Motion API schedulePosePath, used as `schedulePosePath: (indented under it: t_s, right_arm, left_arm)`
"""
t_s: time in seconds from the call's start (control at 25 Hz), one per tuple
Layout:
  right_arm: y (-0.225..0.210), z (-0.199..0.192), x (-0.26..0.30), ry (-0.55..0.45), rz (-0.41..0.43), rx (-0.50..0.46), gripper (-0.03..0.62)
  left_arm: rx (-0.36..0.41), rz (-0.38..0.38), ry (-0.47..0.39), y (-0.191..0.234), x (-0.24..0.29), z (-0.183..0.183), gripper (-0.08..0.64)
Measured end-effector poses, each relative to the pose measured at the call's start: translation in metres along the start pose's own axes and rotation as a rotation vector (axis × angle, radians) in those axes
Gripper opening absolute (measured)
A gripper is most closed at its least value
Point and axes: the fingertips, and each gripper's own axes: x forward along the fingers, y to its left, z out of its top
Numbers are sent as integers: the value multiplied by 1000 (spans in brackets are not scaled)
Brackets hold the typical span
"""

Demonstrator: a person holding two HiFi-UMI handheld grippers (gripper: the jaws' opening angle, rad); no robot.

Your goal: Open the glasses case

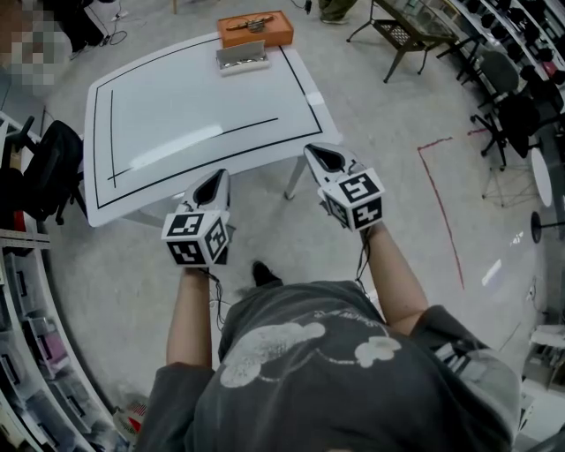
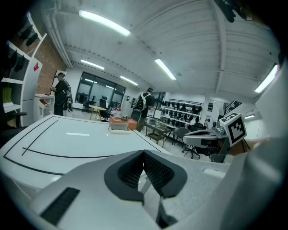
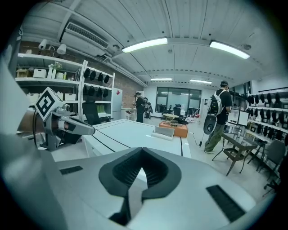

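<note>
So the glasses case [image 1: 241, 58] is way over at the far edge of the white table [image 1: 177, 106], sitting right in front of an orange tray [image 1: 274, 33] that has what looks like a pair of glasses [image 1: 250, 24] on it. It's a flat silvery-grey rectangle with a bit of a sheen. My guess is a hard shell, metal or stiff plastic, light and rigid but kind of slick on that smooth tabletop. I can't make out from here where the hinge or the seam is. I'd pin the base down with one gripper and catch the lid's front lip with the other, otherwise the whole thing probably just skates away. The left gripper [image 1: 214, 179] and right gripper [image 1: 320, 155] are both at the near edge of the table, well apart from the case. Both have their ribbed dark pads pressed together with nothing between them. The table is glossy white with thin black lines on it.
</note>
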Motion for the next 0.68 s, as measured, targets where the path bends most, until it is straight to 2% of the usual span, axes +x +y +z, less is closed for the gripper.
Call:
schedulePosePath:
  t_s: [0.24,0.68]
  right_arm:
    - [-5,-20,-30,-22,36,62,0]
    - [-3,-65,-101,-13,65,89,0]
  left_arm:
    - [-15,49,16,-28,-11,-13,2]
    - [-54,88,60,-95,-41,-64,2]
